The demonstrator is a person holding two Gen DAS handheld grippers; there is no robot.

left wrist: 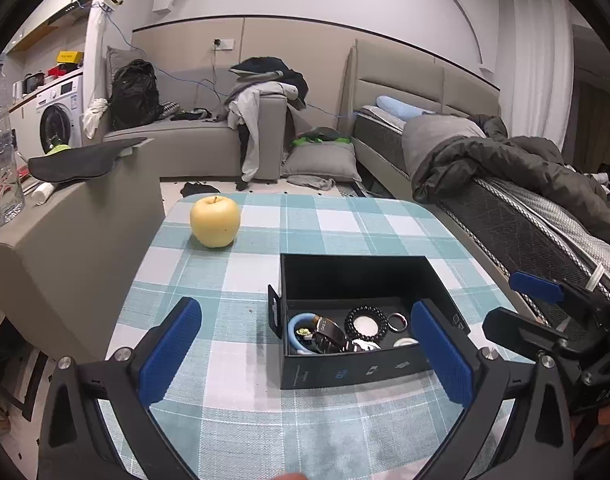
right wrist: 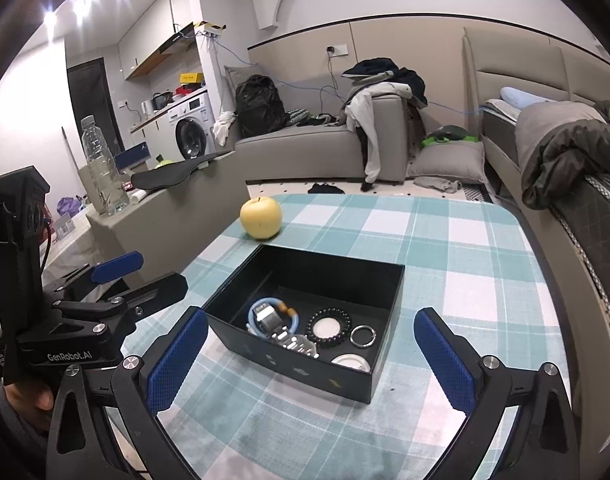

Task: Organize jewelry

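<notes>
Left gripper (left wrist: 305, 354) and right gripper (right wrist: 311, 358) both gape wide, holding nothing.

White letters spell "GenRobot.AI" on the black body of the left gripper (right wrist: 117, 276), at the lower left of the right wrist view. In the left wrist view, letters that look like "DAS" stand on the black body of the right gripper (left wrist: 537, 300) at the far right edge, but they are hard to read. The black box (left wrist: 357, 372) in the middle has small pictures and tiny words on its front wall, too small to read in either view.
</notes>
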